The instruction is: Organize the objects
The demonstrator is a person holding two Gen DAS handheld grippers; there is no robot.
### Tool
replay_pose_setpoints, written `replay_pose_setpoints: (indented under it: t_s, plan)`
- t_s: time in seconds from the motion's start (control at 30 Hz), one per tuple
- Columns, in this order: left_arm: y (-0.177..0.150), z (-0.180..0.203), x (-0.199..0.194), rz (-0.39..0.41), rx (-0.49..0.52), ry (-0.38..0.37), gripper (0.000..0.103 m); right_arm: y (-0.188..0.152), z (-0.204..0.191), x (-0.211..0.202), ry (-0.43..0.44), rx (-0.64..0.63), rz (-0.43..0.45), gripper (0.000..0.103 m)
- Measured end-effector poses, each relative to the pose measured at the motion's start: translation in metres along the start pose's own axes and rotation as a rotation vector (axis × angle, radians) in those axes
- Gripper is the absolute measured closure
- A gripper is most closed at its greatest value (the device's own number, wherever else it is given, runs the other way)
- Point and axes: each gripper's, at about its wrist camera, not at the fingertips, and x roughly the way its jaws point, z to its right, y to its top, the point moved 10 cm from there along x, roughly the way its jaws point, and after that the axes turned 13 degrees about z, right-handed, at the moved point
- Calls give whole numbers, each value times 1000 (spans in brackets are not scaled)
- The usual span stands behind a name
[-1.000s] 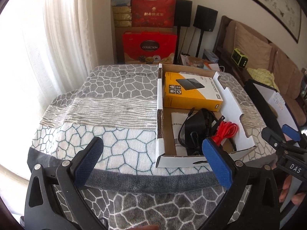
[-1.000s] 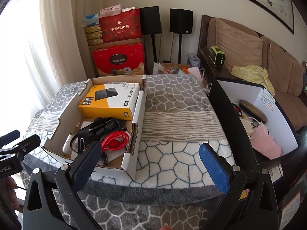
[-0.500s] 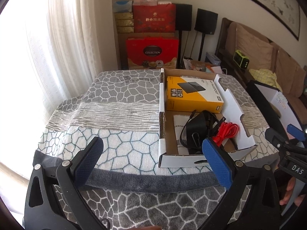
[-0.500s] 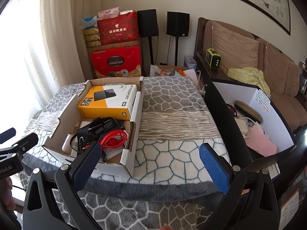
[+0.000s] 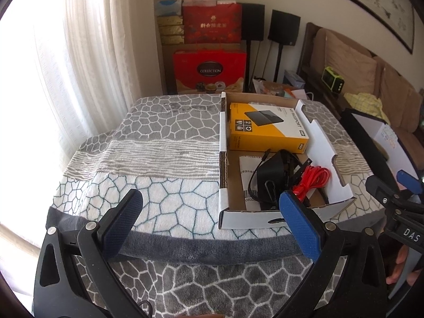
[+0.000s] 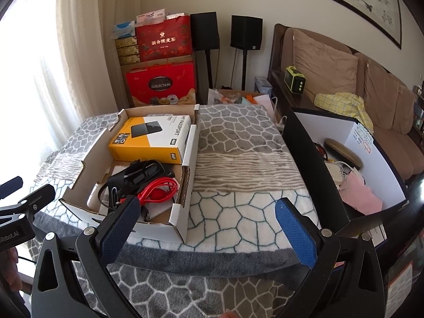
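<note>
An open cardboard tray rests on the blanket-covered table. It holds a yellow hard-drive box, a black adapter with cable, a coiled red cable and a paper leaflet. My left gripper hangs open before the table's near edge, left of the tray's front. My right gripper is open too, near the tray's front right corner. Neither holds anything.
To the right of the table stands a black bin with white inside walls that holds pink and white items. Red gift boxes, speakers and a sofa lie behind. A curtain hangs left.
Both grippers have pulled back and risen slightly, so the table and tray sit a little lower and farther in view. Both stay open.
</note>
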Motion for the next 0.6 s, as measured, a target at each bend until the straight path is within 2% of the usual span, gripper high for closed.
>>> replay_pose_setpoints:
  t_s: [0.6]
  plan:
    - [-2,2,3,-8,-11,-10,0,-1,-3,-1,-2,11,-8,1]
